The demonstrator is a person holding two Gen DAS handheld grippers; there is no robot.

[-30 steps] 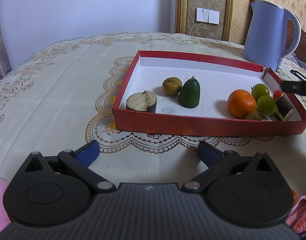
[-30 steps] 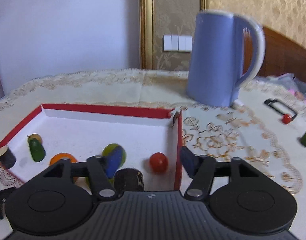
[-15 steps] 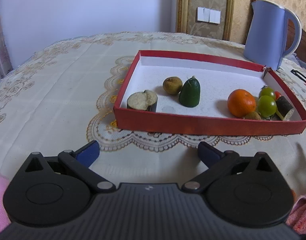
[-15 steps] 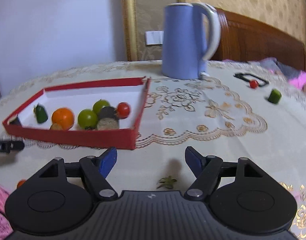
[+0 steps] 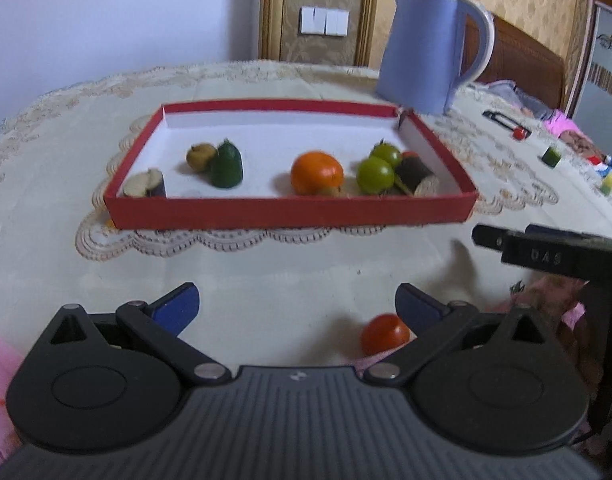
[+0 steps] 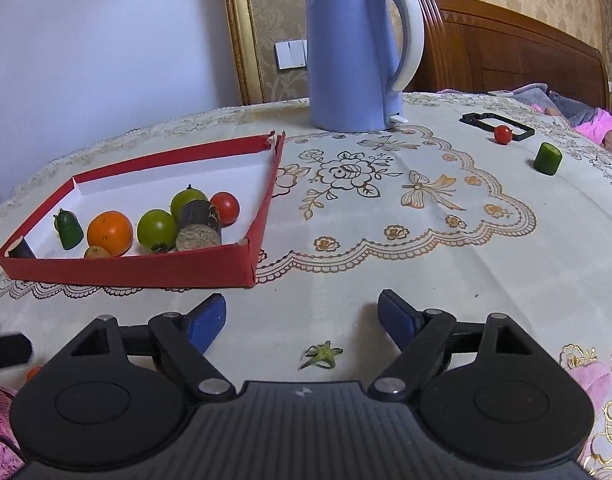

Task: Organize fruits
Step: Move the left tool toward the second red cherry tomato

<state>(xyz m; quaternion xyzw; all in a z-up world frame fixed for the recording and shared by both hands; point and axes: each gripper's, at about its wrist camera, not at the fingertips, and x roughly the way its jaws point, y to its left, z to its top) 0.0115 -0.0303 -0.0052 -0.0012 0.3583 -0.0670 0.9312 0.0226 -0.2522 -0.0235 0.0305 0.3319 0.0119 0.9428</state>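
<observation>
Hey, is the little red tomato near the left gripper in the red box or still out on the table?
Out. The red tomato lies on the tablecloth, on the near side of the red box.

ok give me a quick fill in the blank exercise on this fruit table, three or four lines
1. The orange lies inside the ____ box.
2. The kettle behind the box is coloured ____.
3. The number of green tomatoes in the box is ____.
4. The jaws of the right gripper stand ____, with nothing between them but a green stem on the cloth.

Missing words: red; blue; two; open
</observation>
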